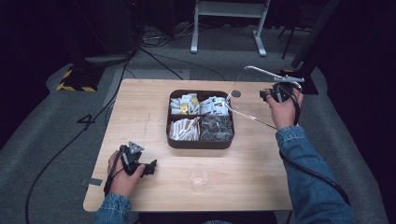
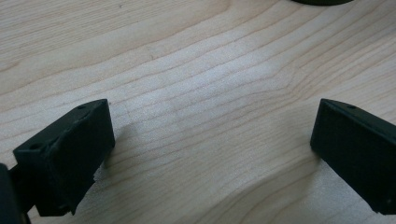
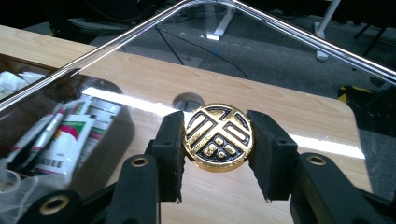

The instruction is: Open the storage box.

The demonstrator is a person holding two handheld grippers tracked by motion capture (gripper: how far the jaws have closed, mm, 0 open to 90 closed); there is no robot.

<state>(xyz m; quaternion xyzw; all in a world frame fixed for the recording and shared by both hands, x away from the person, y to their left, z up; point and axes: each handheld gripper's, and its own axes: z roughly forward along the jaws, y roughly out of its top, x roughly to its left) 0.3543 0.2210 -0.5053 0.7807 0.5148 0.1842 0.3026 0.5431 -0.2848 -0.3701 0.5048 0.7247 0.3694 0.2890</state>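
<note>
Round gold-and-black knob (image 3: 218, 137) of a clear glass lid (image 1: 247, 95) with a bright metal rim, pinched between the two black jaws of the right gripper (image 3: 218, 140), pads pressing its left and right edges. Lid lifted off and tilted, hanging over the far right part of the light wooden table (image 1: 140, 116), its near-left corner reaching over the far right corner of the dark brown square tray (image 1: 201, 142). Right hand (image 1: 281, 109) raised at the far right edge of the table, blue denim sleeve running back toward the near side, black cable trailing along the forearm.

One tray, split into four compartments: white and yellow sachets in the far left, white packets in the far right, pale paper sticks in the near left, dark wrapped pieces in the near right. One clear plastic cup (image 1: 199, 177), upright, near the front edge, well apart from the tray. One small round grey hole in the tabletop just beyond the tray's right corner.

Left gripper (image 2: 210, 154) held low over bare wood at the near left corner, jaws spread wide, nothing between them; left hand (image 1: 123, 172) wrapped round its body.

Broad bare wood left of the tray and along the front; narrower strip to the right, close to the table's rounded edge.
</note>
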